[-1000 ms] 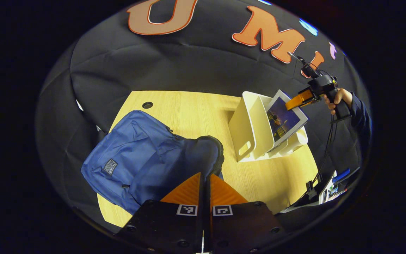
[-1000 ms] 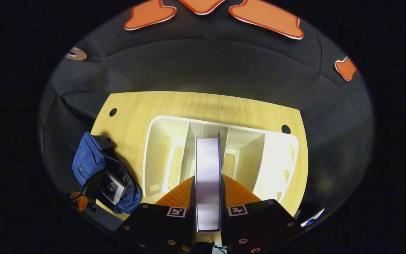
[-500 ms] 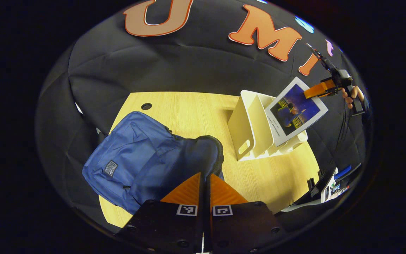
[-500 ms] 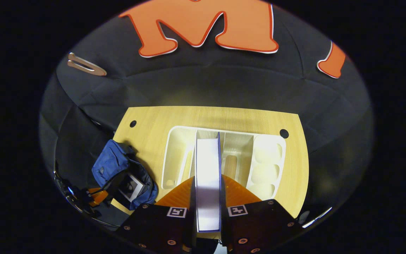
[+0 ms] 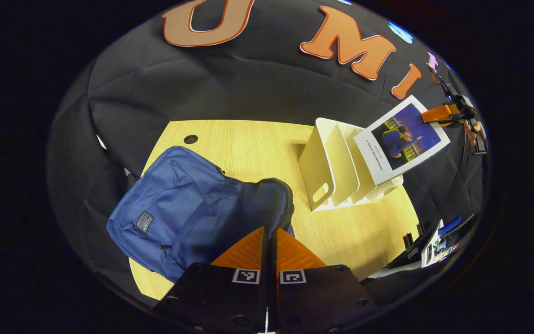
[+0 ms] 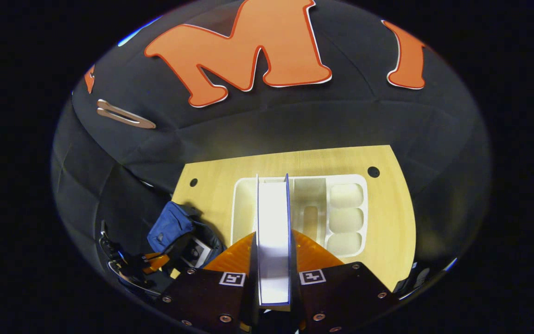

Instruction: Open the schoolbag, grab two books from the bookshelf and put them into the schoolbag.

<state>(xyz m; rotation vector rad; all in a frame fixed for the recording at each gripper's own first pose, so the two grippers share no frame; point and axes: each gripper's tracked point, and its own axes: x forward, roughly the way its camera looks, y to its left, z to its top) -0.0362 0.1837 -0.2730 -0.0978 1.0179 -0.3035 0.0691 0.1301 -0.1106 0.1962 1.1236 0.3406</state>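
- Right gripper: its two fingers clamp a book between them, seen edge-on with the pages facing the camera.
- The same book appears in the left gripper view, held in the air above and clear of the bookshelf by the far gripper and a hand.
- Beyond the right fingers, below the book, the bookshelf stands on the table; its visible slots look empty.
- Left gripper: fingers pressed together on the rim of the schoolbag's opening, holding it up.
- The schoolbag lies to the left of those fingers.
- In the right gripper view the schoolbag is open, with another book already inside.
- Progress, as judged: bag opened, first book stowed, second book lifted; carrying and inserting it remain.
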